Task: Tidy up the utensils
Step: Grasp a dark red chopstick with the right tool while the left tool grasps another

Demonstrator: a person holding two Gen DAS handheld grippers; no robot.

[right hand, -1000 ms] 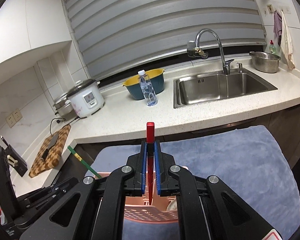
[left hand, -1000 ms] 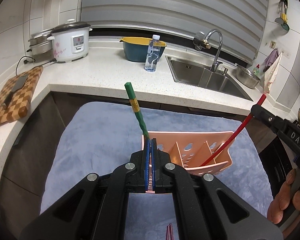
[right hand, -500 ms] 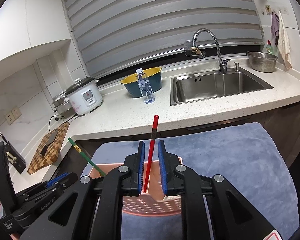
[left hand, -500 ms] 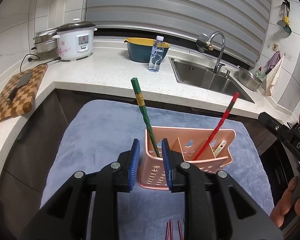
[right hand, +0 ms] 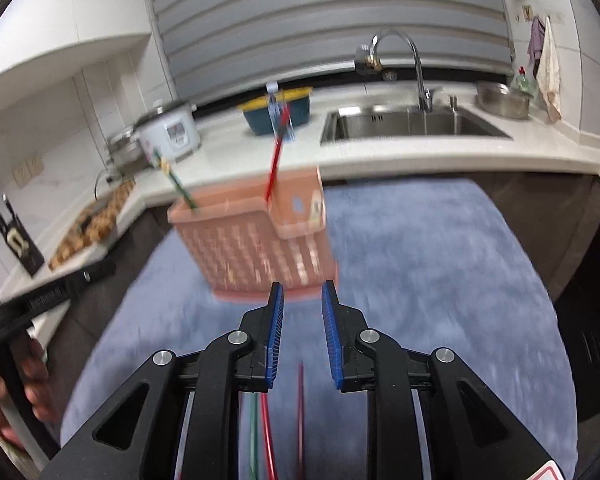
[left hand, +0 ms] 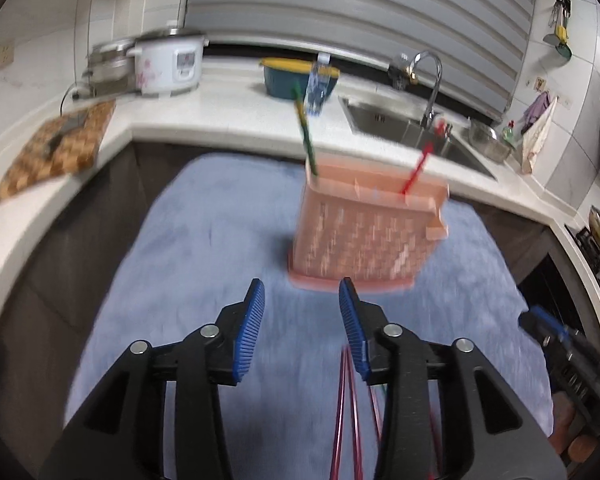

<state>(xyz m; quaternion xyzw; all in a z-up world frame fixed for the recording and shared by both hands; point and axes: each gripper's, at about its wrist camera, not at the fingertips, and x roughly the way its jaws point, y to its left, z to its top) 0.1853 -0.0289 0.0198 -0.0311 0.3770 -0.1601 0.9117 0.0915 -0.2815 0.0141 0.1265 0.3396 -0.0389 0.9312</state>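
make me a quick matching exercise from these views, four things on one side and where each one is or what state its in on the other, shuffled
Column 1
1. green chopstick
2. red chopstick
3. left gripper
4. clear plastic water bottle

Column 2
A. on the white countertop, in front of the blue and yellow basin
B. open, holding nothing
C. standing at the left end of the pink plastic utensil holder
D. leaning in a compartment towards the holder's right end

Pairs: 1-C, 2-D, 3-B, 4-A
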